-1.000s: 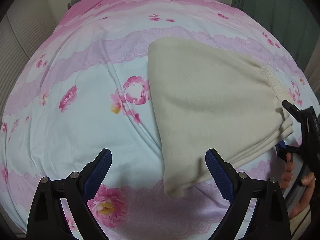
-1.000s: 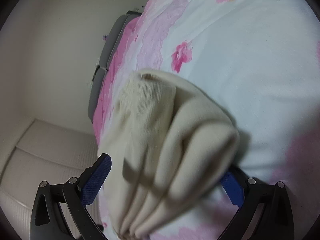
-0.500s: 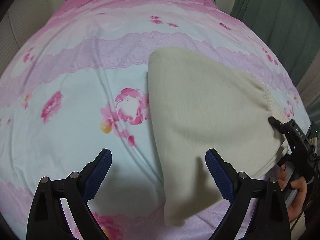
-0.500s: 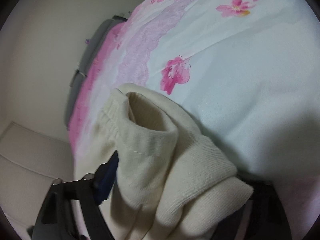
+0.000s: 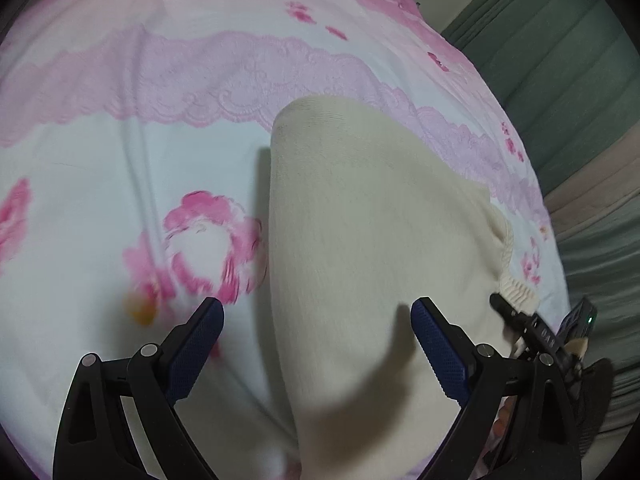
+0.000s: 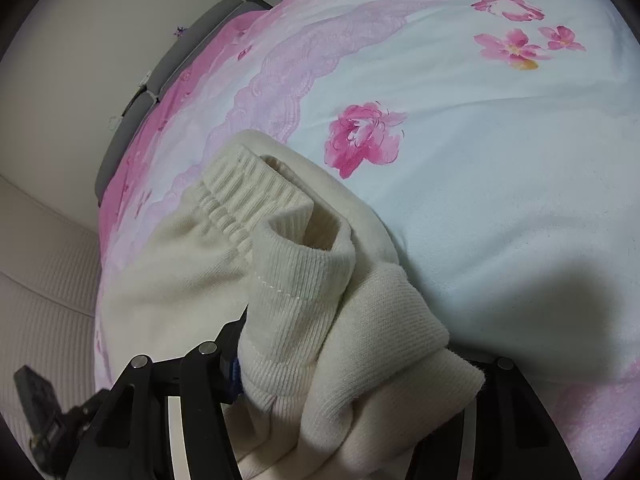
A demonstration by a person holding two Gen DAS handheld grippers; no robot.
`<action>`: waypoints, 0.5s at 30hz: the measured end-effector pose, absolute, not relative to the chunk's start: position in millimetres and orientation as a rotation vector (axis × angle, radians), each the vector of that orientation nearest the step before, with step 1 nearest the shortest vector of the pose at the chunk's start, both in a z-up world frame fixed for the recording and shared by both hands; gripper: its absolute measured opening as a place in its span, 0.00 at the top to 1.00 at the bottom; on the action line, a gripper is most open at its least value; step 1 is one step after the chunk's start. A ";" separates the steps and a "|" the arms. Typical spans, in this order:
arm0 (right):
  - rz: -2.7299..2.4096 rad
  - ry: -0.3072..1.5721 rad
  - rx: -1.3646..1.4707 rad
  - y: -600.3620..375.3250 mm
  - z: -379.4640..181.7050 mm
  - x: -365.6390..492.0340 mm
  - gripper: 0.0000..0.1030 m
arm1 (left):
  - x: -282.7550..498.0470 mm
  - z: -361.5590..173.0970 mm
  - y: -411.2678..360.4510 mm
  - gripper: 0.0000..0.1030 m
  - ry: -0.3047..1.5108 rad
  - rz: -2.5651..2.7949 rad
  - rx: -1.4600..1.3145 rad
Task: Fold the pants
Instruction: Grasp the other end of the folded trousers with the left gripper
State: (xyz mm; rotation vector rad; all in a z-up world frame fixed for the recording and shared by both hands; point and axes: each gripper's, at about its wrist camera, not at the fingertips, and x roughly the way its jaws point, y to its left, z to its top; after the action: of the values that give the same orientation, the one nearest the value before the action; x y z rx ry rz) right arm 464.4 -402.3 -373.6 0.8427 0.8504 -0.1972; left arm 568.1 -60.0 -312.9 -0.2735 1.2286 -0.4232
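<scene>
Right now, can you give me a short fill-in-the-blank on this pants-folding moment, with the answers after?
1. The pants are ____ in colour.
2. They lie on a bedsheet printed with pink ____.
3. The right gripper has been closing on the ribbed ____ end of the pants.
4. The left gripper stands ____ above the cloth, holding nothing.

Answers: cream; flowers; cuff; open
</scene>
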 end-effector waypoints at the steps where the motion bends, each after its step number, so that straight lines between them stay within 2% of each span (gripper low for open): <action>1: -0.198 0.853 0.835 -401.7 -373.4 465.5 0.46 | 573.5 -315.5 -59.6 0.08 1.233 -0.431 -0.286; 6: -0.206 0.867 0.795 -398.6 -372.4 470.6 0.46 | 600.8 -326.3 -65.9 0.14 1.225 -0.547 -0.318; 10: -0.216 0.868 0.777 -396.5 -371.5 472.9 0.46 | 616.3 -326.8 -82.0 0.26 1.197 -0.649 -0.278; 15: -0.224 0.863 0.772 -397.1 -373.5 473.1 0.46 | 634.3 -332.9 -94.1 0.32 1.210 -0.711 -0.289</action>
State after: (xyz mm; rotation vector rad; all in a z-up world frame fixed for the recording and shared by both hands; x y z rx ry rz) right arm 473.1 -397.1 -373.5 0.7721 0.8627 -0.2239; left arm 634.3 -94.1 -332.9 -0.2888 1.2100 -0.7106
